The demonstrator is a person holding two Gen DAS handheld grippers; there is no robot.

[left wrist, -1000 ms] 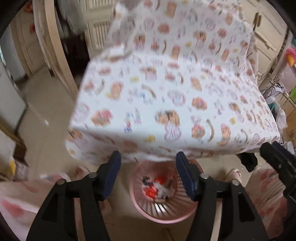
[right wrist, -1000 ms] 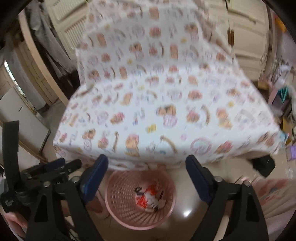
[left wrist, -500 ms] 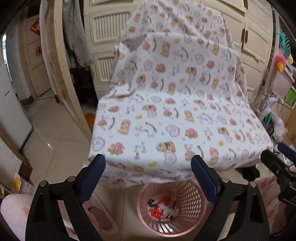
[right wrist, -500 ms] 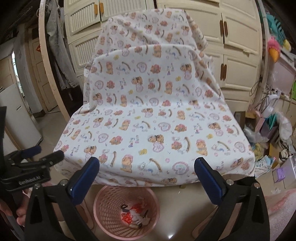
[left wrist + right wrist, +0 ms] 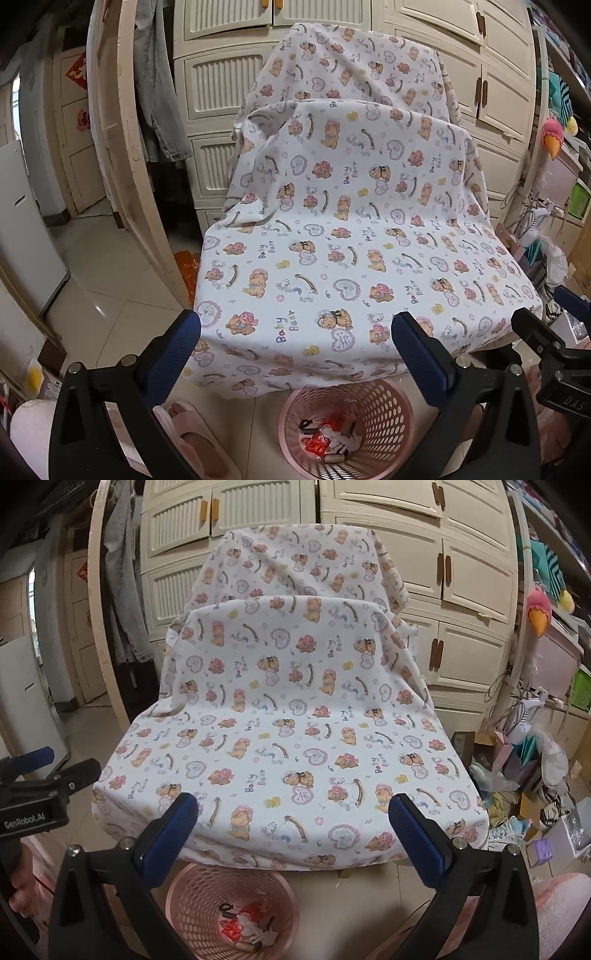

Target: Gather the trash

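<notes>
One pink basket (image 5: 345, 430) sits at the lower centre of both views, partly under the edge of the bear-print sheet (image 5: 351, 236). We see trash (image 5: 330, 441) in its bottom: red wrappers, white scraps and small dark pieces. Our left gripper (image 5: 295, 345) has just been opening and stands wide apart, nothing between its jaws. Our right gripper (image 5: 293, 821) is likewise spread and empty.

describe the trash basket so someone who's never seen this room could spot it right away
Find the big seat draped in a white teddy-bear cloth in front of the cream cupboards. On the tiled floor below its front edge stands a round pink basket. Its perforated plastic wall and the red and white scraps inside set it apart from the solid pink slippers beside it.
</notes>
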